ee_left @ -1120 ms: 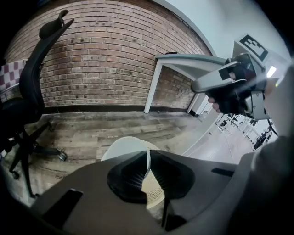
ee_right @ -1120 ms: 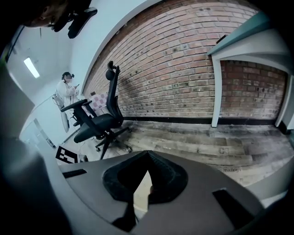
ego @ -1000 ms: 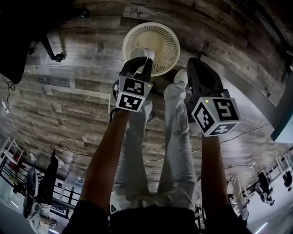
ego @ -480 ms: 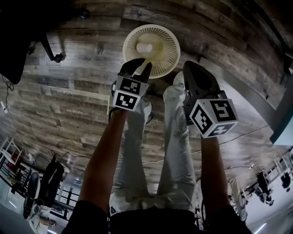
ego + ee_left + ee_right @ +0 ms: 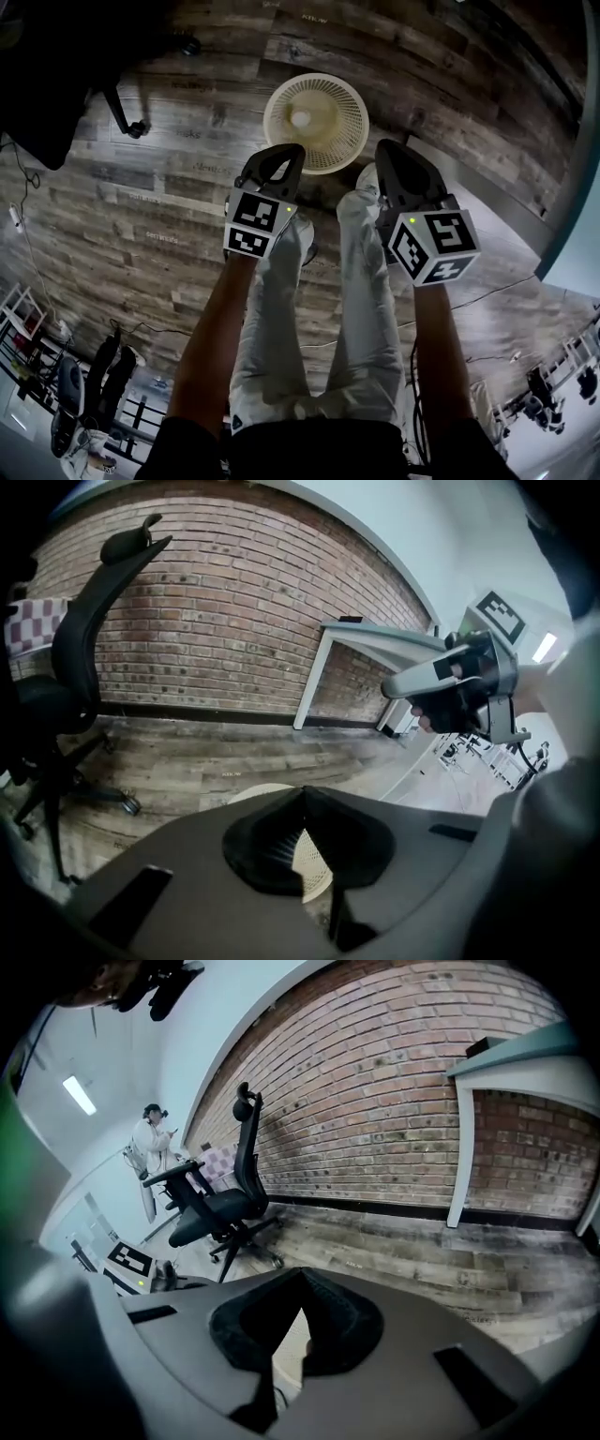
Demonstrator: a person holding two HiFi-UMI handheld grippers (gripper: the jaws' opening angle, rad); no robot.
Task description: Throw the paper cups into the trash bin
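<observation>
A cream mesh trash bin [image 5: 337, 141] stands on the wooden floor just ahead of both grippers. A white paper cup [image 5: 301, 119] lies inside it. My left gripper [image 5: 287, 153] hovers at the bin's near rim, shut with nothing between its jaws. In the left gripper view its tips [image 5: 303, 794] meet, and a strip of the bin [image 5: 315, 862] shows below them. My right gripper [image 5: 388, 152] is level with it on the right, also shut and empty, its tips [image 5: 302, 1274] together in the right gripper view.
A black office chair [image 5: 56, 75] stands at the far left, and it also shows as the chair [image 5: 220, 1199] in the right gripper view. A white table [image 5: 375, 639] stands against the brick wall. A person [image 5: 153, 1143] stands far off. My legs [image 5: 319, 309] are below the grippers.
A second ago my left gripper held the paper cup over the bin. It let go, the cup dropped into the bin, and the jaws shut again. Both grippers drew back slightly.
</observation>
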